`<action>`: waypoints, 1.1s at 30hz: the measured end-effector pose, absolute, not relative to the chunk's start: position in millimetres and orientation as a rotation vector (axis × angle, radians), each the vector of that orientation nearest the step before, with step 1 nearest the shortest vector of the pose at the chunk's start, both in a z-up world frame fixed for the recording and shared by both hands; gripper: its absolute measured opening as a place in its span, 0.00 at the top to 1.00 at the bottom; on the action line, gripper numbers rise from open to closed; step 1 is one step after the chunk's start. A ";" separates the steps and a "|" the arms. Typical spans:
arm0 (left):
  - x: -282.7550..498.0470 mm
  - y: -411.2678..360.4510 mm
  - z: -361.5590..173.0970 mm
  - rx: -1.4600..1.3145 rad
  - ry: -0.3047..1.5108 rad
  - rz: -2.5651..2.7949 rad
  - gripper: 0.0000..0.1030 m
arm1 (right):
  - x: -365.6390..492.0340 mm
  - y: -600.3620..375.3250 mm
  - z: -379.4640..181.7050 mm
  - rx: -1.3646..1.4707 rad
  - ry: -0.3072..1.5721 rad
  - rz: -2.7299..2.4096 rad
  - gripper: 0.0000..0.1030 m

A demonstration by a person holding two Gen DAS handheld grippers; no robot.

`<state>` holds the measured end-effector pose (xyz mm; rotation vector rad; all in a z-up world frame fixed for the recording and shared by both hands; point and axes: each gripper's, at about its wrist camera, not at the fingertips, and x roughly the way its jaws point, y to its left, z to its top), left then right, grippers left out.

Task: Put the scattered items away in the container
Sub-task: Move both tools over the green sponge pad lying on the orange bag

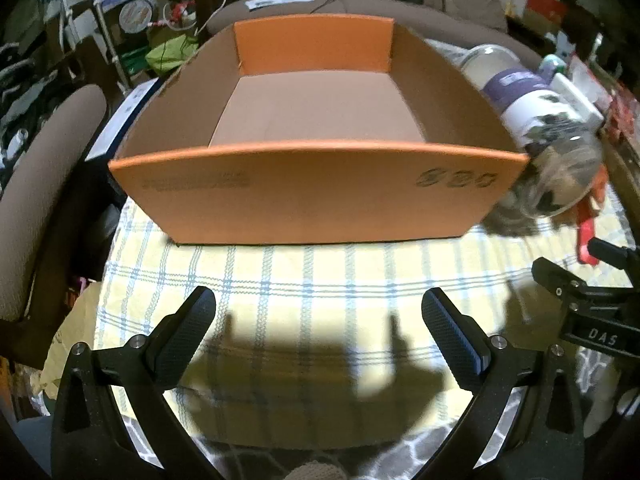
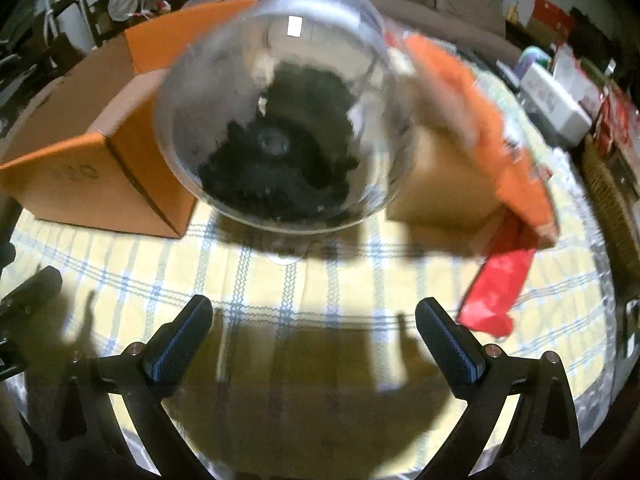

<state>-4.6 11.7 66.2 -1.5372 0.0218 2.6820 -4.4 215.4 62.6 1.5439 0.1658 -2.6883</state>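
Note:
An open orange cardboard box stands on the checked cloth straight ahead of my left gripper, and its inside looks bare. The same box shows at the left of the right wrist view. A clear plastic jar with dark contents lies on its side beside the box, its round bottom facing my right gripper. The jar carries a purple and white label. An orange snack packet and a red packet lie to the jar's right. Both grippers are open, hold nothing and hang above bare cloth.
The yellow and blue checked cloth covers a small table. A brown chair stands at the left and a sofa behind the box. A brown cardboard piece lies under the orange packet. White boxes and clutter fill the far right.

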 end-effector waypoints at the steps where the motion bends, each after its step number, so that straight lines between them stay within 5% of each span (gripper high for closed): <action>1: -1.8 12.7 70.9 -1.527 0.021 2.683 0.00 | 0.0 216.0 67.7 1.535 0.151 -2.692 0.00; 19: 3.2 101.3 141.9 -1.349 0.070 2.630 0.00 | -1.9 367.8 143.9 1.497 -0.030 -2.800 0.00; 33: -54.0 233.7 192.6 -1.241 0.240 2.424 0.00 | -22.3 497.5 146.6 1.486 -0.381 -2.883 0.01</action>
